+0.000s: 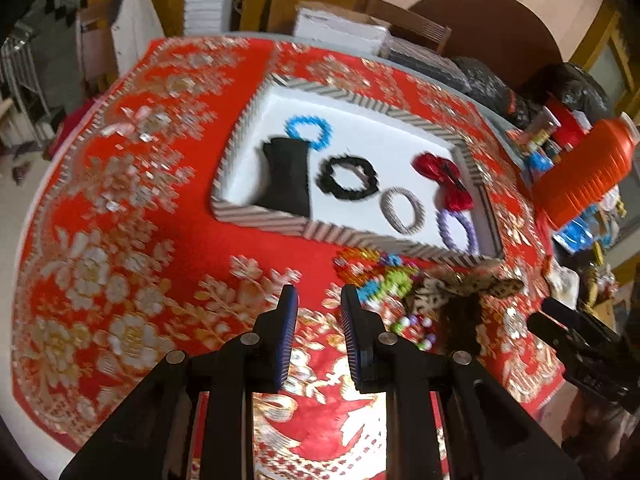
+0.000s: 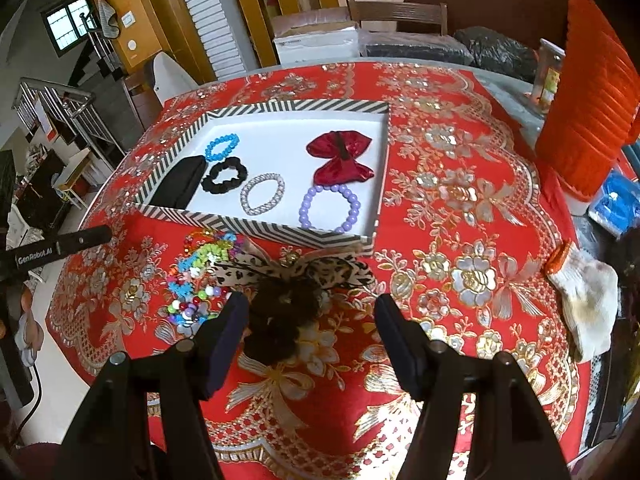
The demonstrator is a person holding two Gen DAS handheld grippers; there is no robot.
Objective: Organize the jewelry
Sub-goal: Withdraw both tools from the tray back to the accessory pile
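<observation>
A striped-rim white tray (image 2: 260,229) (image 1: 260,222) sits on the red tablecloth. In it lie a blue bracelet (image 2: 222,147), a black pouch (image 2: 176,186), a black scrunchie (image 2: 219,176), a silver bracelet (image 2: 262,194), a red bow (image 2: 340,158) and a purple bead bracelet (image 2: 330,208). In front of the tray is a pile of colourful bracelets (image 2: 196,276), a leopard bow (image 2: 296,268) and a dark brown scrunchie (image 2: 280,312). My right gripper (image 2: 312,320) is open, with the brown scrunchie between its fingers. My left gripper (image 1: 318,312) is open and empty, left of the pile (image 1: 376,276).
An orange ribbed container (image 2: 592,92) stands at the right. A white cloth (image 2: 588,296) lies at the table's right edge. Boxes and dark bags (image 2: 420,50) line the far side. The left gripper's body (image 2: 56,250) shows at the left of the right wrist view.
</observation>
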